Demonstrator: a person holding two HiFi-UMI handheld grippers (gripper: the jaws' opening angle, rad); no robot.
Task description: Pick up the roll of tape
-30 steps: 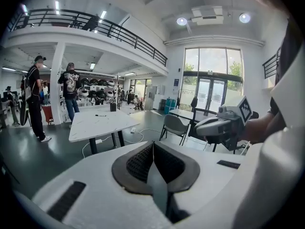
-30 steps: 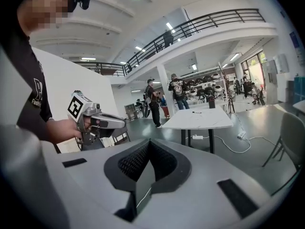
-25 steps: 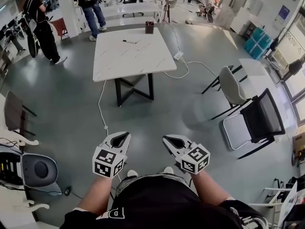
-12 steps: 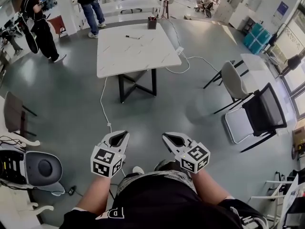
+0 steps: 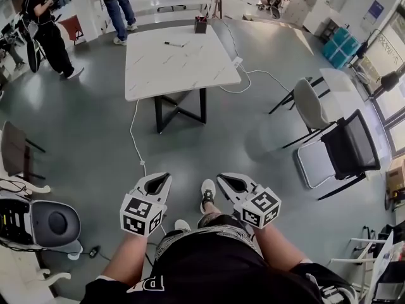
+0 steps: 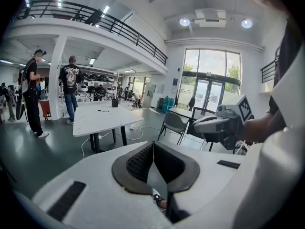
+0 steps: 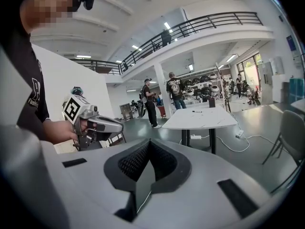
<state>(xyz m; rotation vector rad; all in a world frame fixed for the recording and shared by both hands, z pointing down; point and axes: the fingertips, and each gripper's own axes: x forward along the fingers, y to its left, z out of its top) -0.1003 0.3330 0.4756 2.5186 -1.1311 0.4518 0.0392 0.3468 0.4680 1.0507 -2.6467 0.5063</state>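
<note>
Holding left tool (image 5: 161,180), right tool (image 5: 226,183) shut, table (image 5: 171,65) well ahead

Which thing is roll of tape: cannot tell in any view. White table (image 5: 171,68) far ahead carries small dark upright thing (image 5: 200,25) at far edge and thin dark marker (image 5: 173,44) lying flat nearby, apart.

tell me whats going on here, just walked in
A person holds the left gripper and the right gripper out in front, both with jaws together and nothing between them. They are on the grey floor, well short of the white table, which carries a marker and a dark cup. No roll of tape can be made out from here. Two other people are on the far side of the table.
</note>
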